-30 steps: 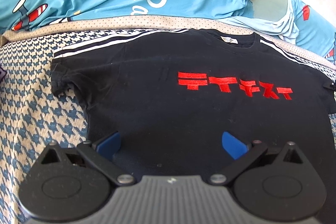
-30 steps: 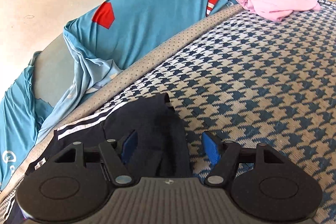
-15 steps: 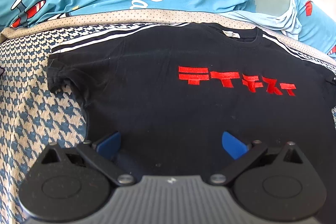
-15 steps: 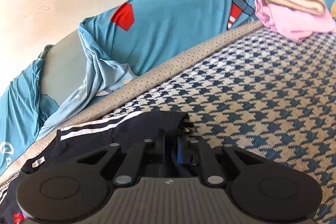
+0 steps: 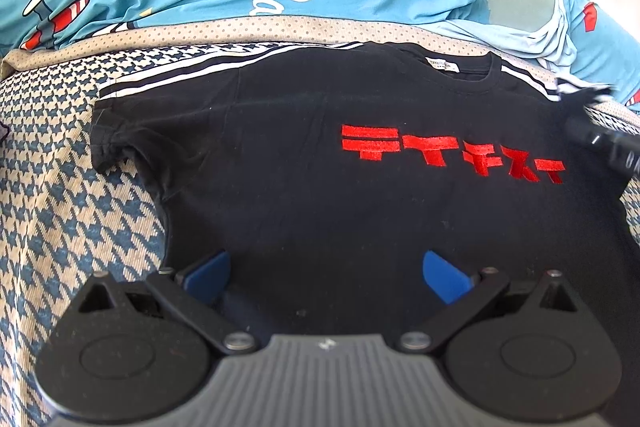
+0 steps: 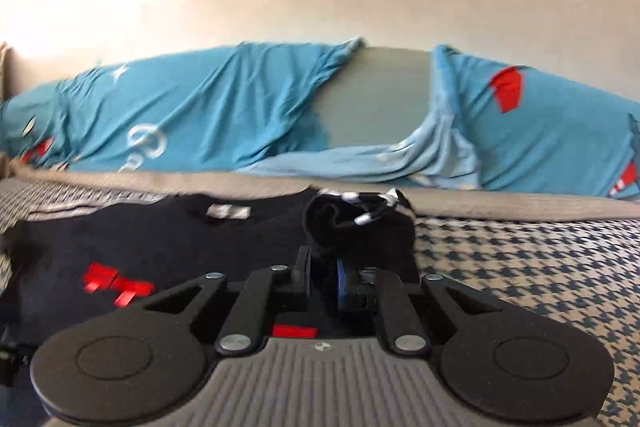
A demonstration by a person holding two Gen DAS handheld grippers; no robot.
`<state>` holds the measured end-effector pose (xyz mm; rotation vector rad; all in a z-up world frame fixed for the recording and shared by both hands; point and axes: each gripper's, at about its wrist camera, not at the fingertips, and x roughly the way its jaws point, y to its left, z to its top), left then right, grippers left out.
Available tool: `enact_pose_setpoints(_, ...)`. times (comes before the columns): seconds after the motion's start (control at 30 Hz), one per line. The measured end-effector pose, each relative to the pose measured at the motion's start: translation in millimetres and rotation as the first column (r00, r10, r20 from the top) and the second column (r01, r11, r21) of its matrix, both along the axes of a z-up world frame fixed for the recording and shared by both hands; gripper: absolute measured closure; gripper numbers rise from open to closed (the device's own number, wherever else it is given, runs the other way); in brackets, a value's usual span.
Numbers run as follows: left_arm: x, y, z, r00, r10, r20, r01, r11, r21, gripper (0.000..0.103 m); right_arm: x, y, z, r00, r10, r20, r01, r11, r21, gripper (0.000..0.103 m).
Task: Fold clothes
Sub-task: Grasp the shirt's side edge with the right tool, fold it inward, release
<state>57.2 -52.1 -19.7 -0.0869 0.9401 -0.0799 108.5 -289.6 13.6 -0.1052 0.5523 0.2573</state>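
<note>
A: Where is the black T-shirt (image 5: 320, 163) now?

B: Spread flat on the checked bed cover (image 5: 60, 219), but its sleeve (image 6: 352, 223), flat a second ago, is lifted.

A: And the tongs?

B: The right gripper (image 6: 324, 277) has clamped on that sleeve, so the first fold seems underway; the left gripper (image 5: 326, 273) stays apart over the hem
</note>
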Motion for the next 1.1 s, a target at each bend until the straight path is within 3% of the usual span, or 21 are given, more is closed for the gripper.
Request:
enact_pose_setpoints(0.13,0,0,0,1.0,0.005,-0.001,-0.005,1.0,-0.006,0.0,-2,9,-1,0.995,0.091,-0.038,-0.092,0.996,-0.011,0.077)
enact_pose_setpoints(0.3,0,-1,0,1.0,0.004,-0.001,-0.004,1.0,-0.002,0.0,0,-9,8,0.998,0.052,-0.044,-0.048,0.996,0.082,0.067)
enact_pose_setpoints(0.43,0,2,1,1.0,0.014,0.003,-0.013,1.0,-0.01,0.0,10,-27,3,0.991,-0.126,-0.045,0.127,0.992,0.017,0.067)
enact_pose_setpoints(0.63,2,8,4,0.999,0.052,0.015,-0.051,0.999,-0.016,0.0,16,-65,1,0.96,-0.26,-0.103,0.272,0.954,0.128,0.067)
enact_pose_setpoints(0.83,5,14,6,0.996,0.083,0.02,-0.083,0.997,-0.005,0.0,15,-48,-1,0.974,-0.183,-0.132,0.2,0.972,0.127,0.067)
enact_pose_setpoints(0.97,8,24,7,0.992,0.129,0.013,-0.129,0.992,-0.008,0.0,16,-42,-9,0.968,-0.158,-0.195,0.184,0.975,0.122,0.067)
enact_pose_setpoints(1.1,12,33,7,0.986,0.165,-0.008,-0.165,0.986,-0.002,0.0,20,-35,-27,0.95,-0.184,-0.252,0.186,0.982,-0.017,0.068)
